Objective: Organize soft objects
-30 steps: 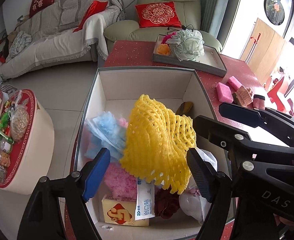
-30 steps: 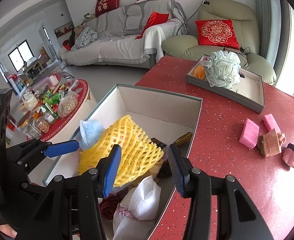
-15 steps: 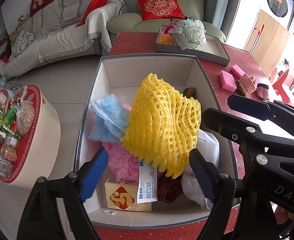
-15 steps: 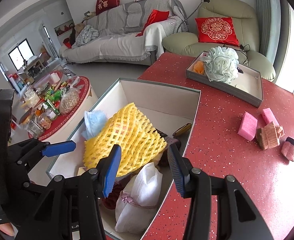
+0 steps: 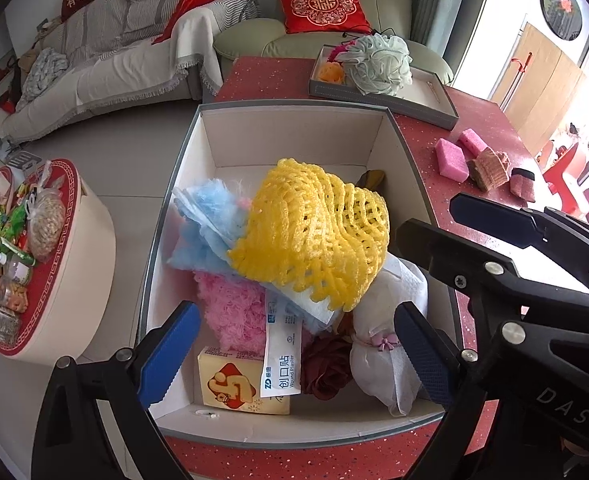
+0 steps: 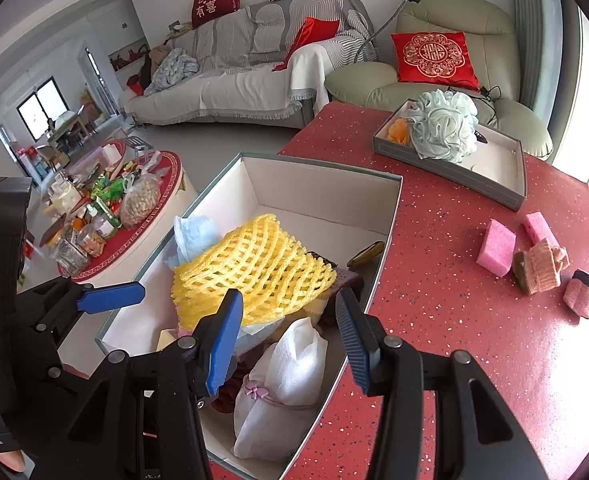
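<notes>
room: living room, grey sofa and green armchair behind, red speckled table (image 6: 454,320) carrying everything
box: open white box (image 5: 294,136) on the table edge, crammed with soft stuff
top item: yellow foam net (image 5: 314,232) on top of the pile, over a blue fluffy piece (image 5: 210,216) and a pink fluffy piece (image 5: 230,312)
also in box: white pouch (image 6: 290,380), dark red rose (image 5: 326,364), plaster pack (image 5: 282,352), yellow carton (image 5: 234,388)
left fingers: my left gripper (image 5: 294,356) spread wide, holding nothing, above the near end of the box
right fingers: my right gripper (image 6: 286,336) spread too, empty, over the white pouch
net vs fingers: net sits beyond both tips, apart from them, no contact; in the left view it is centred between the pads
step, my read: pick the net out and sort it, probably to the tray (image 6: 522,196) with the bath pouf (image 6: 442,128)
how to do it well: come down on the net's near hem, pinch a fold rather than the whole dome, lift slowly so the blue piece and plaster pack don't ride up with it
risk: mesh snags on what is under it
loose on table: pink sponges (image 6: 496,248) well to the right, not yet sorted
</notes>
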Demonstrator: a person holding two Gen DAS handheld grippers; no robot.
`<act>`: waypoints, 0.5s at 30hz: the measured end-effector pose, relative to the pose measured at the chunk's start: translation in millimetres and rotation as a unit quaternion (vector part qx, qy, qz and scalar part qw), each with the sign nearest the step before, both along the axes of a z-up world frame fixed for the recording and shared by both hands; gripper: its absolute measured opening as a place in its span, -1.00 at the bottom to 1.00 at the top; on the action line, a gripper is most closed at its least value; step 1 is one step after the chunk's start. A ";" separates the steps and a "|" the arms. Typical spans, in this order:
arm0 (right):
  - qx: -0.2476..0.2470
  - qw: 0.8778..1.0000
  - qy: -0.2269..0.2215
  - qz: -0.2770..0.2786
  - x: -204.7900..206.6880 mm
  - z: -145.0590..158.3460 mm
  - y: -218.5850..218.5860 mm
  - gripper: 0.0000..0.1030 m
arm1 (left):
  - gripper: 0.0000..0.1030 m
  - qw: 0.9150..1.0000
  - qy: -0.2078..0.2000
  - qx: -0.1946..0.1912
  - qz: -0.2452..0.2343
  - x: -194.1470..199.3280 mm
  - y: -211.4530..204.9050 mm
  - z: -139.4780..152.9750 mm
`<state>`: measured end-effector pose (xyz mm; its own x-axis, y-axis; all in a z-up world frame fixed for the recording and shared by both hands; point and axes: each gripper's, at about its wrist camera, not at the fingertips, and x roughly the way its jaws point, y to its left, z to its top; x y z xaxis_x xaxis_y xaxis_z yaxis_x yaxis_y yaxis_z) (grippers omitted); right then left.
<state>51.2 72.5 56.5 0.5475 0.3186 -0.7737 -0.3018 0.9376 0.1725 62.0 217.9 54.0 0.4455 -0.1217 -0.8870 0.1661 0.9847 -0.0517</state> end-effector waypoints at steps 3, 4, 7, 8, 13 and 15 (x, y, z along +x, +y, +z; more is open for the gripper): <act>0.000 1.000 0.000 0.000 0.0 0.1 -0.1 0.01 | 0.90 1.000 0.003 -0.005 0.002 -0.3 0.6 -0.8; 0.001 1.000 0.000 -0.001 -0.1 -0.2 -0.3 0.01 | 0.90 1.000 0.003 -0.010 0.003 -0.5 1.0 -0.6; 0.001 1.000 0.000 -0.002 -0.4 0.9 -0.2 0.01 | 0.93 1.000 0.002 -0.017 0.001 -0.3 0.7 0.2; 0.001 1.000 0.000 -0.002 -0.3 1.1 -1.0 0.01 | 0.97 1.000 0.001 -0.014 0.002 -0.3 -0.1 0.3; 0.001 1.000 0.000 -0.002 -0.1 0.9 -1.0 0.01 | 0.97 1.000 -0.003 -0.013 -0.005 -1.5 -2.7 1.9; 0.001 1.000 0.000 -0.002 -0.3 1.1 -1.2 0.01 | 0.97 1.000 -0.003 -0.016 -0.006 -1.8 -2.8 2.3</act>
<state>50.9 71.3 57.5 0.5482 0.3188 -0.7732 -0.2980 0.9383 0.1756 60.2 215.0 56.3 0.4487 -0.1550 -0.8801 0.1790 0.9805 -0.0815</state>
